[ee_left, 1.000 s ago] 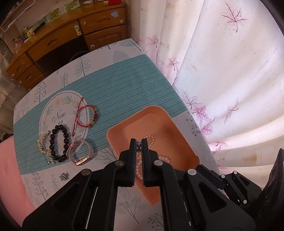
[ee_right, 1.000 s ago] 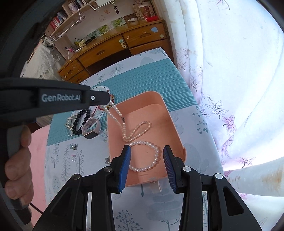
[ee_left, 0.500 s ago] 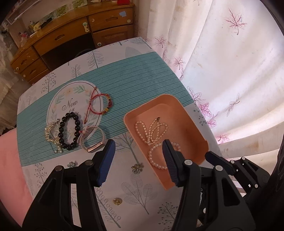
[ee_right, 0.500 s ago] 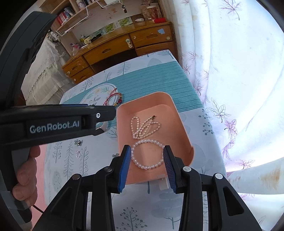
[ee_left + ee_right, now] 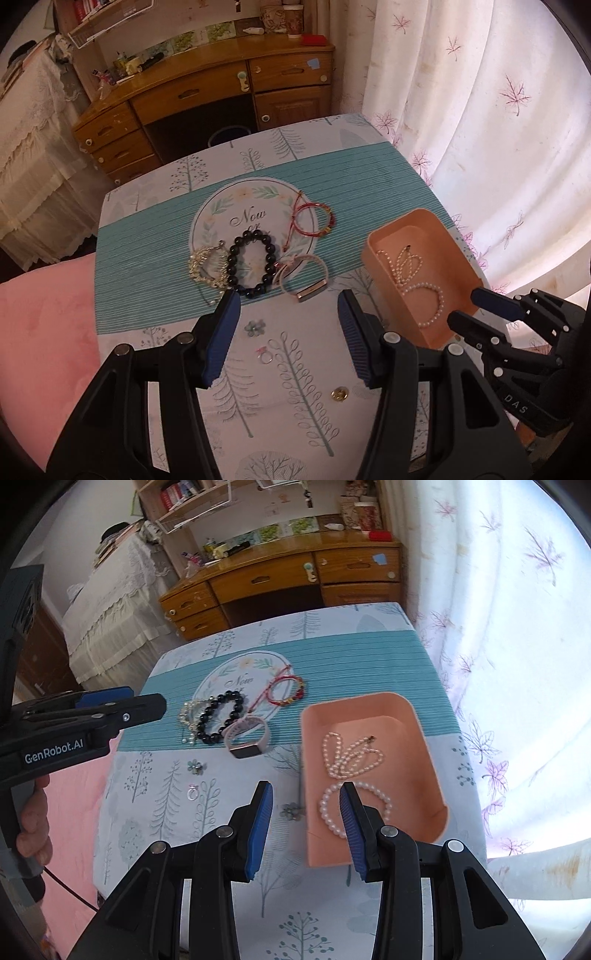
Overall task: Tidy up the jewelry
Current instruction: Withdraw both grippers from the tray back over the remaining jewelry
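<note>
We hold both grippers, left and right, spread and empty; pearls lie in the tray.

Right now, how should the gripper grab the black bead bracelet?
Probably from straight above, pinching one bead strand of the black bead bracelet. It lies flat as an open loop, so one finger can drop inside. Take the far arc; its near right touches the pink band, its left the gold chain.

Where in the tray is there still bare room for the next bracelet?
The far end of the tray beyond the pearl necklace is bare, as is the strip along its curtain-side wall. The near half is crowded: the pearl bracelet lies there.
</note>
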`<action>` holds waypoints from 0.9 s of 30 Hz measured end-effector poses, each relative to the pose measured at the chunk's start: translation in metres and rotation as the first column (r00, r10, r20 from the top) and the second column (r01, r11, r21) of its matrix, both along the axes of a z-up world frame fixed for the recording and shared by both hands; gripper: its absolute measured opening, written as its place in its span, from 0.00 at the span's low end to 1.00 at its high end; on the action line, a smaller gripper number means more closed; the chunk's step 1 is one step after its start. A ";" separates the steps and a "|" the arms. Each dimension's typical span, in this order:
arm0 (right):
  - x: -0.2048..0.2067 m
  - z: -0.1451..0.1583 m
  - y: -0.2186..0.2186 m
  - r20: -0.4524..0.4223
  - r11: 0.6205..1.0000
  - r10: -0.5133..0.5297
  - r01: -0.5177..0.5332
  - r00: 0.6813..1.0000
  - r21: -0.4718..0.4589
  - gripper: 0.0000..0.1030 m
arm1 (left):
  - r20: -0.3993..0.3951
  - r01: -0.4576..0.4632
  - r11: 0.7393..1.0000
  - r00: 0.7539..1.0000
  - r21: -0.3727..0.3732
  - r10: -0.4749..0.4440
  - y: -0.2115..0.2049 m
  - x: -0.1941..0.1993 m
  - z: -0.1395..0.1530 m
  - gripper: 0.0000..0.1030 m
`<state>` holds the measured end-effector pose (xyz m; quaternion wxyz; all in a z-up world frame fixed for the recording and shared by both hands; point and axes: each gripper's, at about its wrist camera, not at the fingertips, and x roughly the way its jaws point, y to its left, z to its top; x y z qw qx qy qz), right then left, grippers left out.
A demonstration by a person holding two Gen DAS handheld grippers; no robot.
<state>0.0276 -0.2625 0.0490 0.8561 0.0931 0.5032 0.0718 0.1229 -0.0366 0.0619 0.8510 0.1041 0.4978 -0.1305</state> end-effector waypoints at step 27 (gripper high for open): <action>0.106 -0.053 0.096 -0.154 0.986 0.165 -0.161 0.974 0.036 0.37 | -0.252 -0.222 0.975 0.944 -0.015 0.211 0.109 0.058 -0.110 0.50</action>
